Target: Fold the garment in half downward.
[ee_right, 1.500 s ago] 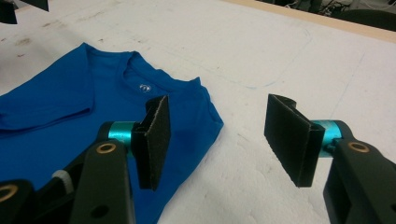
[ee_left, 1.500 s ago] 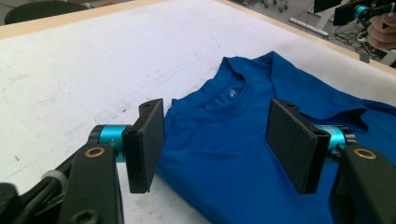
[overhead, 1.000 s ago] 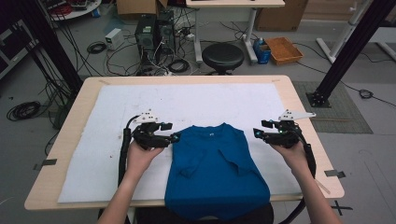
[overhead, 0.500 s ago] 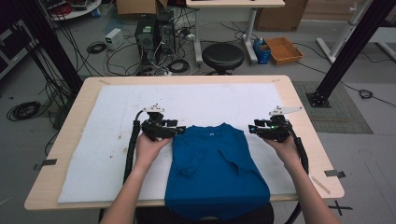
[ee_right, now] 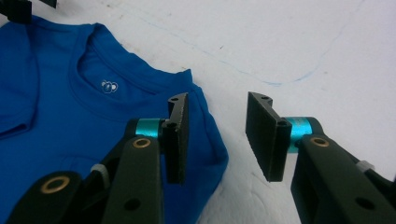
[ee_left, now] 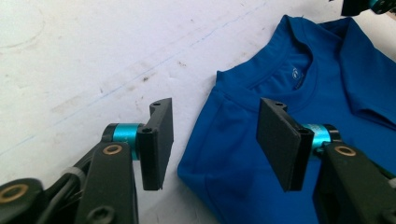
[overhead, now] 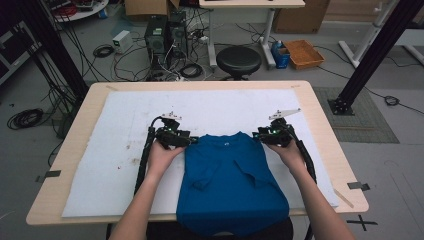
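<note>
High view, shirt: a blue T-shirt (overhead: 231, 187) lies flat on the white sheet (overhead: 125, 120) that covers the wooden table (overhead: 322, 130). Its sleeves are folded in, and its bottom edge hangs over the near side of the table.
High view, left gripper: the left gripper (overhead: 192, 140) sits at the shirt's left shoulder.
High view, right gripper: the right gripper (overhead: 257, 135) sits at the shirt's right shoulder.
High view, things around: a black round stool (overhead: 238, 60), a computer box (overhead: 156, 35), an orange tray (overhead: 303, 52) and lots of cables (overhead: 107, 50) are on the floor behind the table. Nothing lies between the grippers and the shirt.
Left gripper view, jaws: they stand apart and have just been closing. The shoulder edge of the shirt (ee_left: 280, 93) lies below the gap. The pads do not press on it.
Left gripper view, around: the white sheet (ee_left: 84, 56) has little dirty marks and a thin blue line.
Right gripper view, jaws: they stand apart and have just been closing. One jaw is over the shirt (ee_right: 93, 102)'s shoulder corner, and the other is over the white sheet (ee_right: 303, 51). Nothing is held.
Right gripper view, around: a small white logo (ee_right: 109, 86) sits inside the collar.
</note>
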Tool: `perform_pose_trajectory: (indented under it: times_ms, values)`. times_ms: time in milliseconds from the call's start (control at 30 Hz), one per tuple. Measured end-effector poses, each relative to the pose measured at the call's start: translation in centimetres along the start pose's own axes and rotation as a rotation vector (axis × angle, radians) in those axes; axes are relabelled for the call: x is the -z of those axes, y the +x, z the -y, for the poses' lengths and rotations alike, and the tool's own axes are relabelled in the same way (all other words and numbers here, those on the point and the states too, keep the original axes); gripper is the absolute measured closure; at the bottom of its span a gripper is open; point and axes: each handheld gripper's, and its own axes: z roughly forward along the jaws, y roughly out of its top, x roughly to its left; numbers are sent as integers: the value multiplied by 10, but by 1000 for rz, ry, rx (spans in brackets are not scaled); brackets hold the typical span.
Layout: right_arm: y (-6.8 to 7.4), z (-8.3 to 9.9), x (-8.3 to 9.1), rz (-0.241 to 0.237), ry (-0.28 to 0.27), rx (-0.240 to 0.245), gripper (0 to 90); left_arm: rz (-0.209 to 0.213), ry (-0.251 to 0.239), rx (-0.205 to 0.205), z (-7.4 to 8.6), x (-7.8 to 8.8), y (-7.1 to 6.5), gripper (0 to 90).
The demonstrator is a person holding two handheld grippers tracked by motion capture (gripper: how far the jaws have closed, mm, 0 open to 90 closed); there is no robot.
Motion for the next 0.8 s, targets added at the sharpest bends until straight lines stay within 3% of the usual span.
perform_pose_trajectory:
  times_ms: [133, 367, 533, 633, 800]
  values:
    - [2, -4, -13, 14, 51, 15, 623, 3, 44, 26, -1, -8, 2, 485]
    - [3, -3, -25, 29, 103, 19, 624, 2, 87, 11, -3, -16, -1, 505]
    - [3, -1, -27, 41, 115, 26, 673, -13, 86, 28, -3, -16, 0, 553]
    - [4, -1, -27, 41, 119, 36, 722, -20, 95, 2, -3, -17, -4, 611]
    - [6, -1, -27, 41, 116, 61, 787, -80, 105, -45, -3, -18, -10, 689]
